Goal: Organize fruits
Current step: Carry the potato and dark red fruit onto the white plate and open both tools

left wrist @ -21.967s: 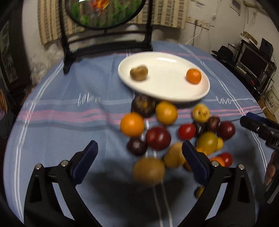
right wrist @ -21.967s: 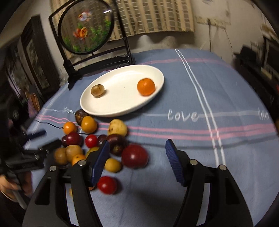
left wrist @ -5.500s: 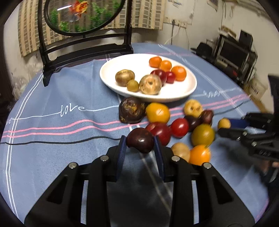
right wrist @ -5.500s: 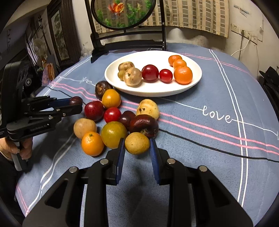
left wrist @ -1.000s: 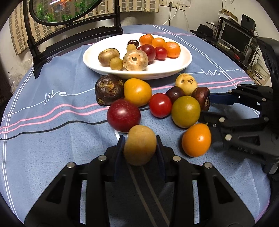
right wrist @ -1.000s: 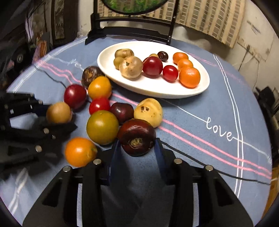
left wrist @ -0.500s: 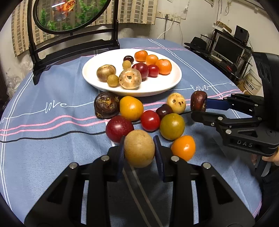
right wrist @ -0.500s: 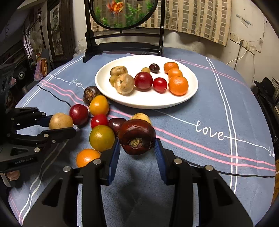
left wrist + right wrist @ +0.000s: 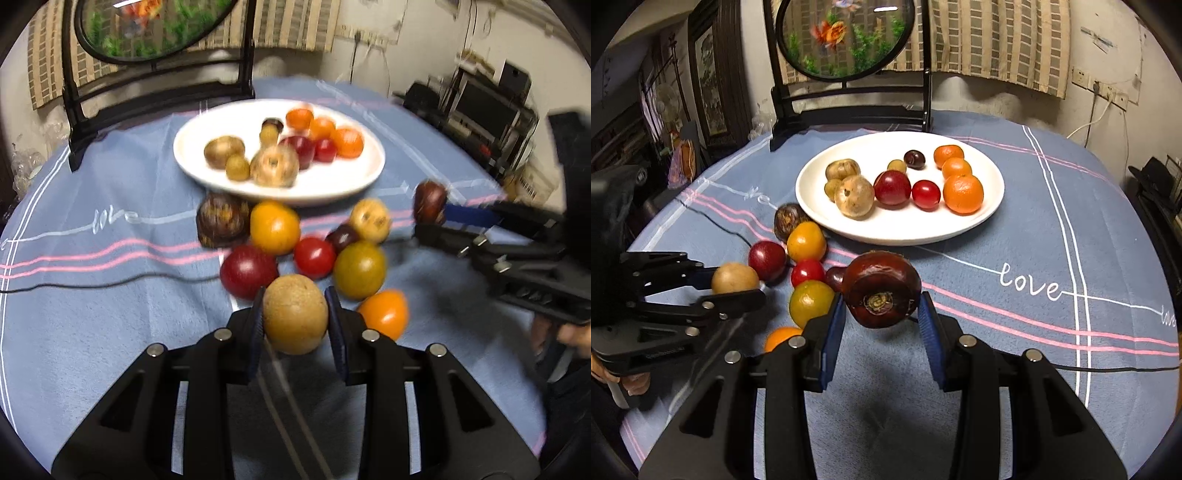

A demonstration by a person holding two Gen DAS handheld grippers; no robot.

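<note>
L gripper: closed on tan round fruit, now raised clear of cloth vs 1 s ago.
R gripper: clamped on dark maroon fruit, likewise lifted off pile.
Plate: white, ahead, sorted by colour, approx. ten fruits aboard.
Meaning: both picks judged done; carry to plate is next.
Left on cloth: approx. eight loose fruits beside plate.

A lived-in home is showing: a clothed table, a framed picture hanging, striped curtain, and a monitor sitting nearby.
</note>
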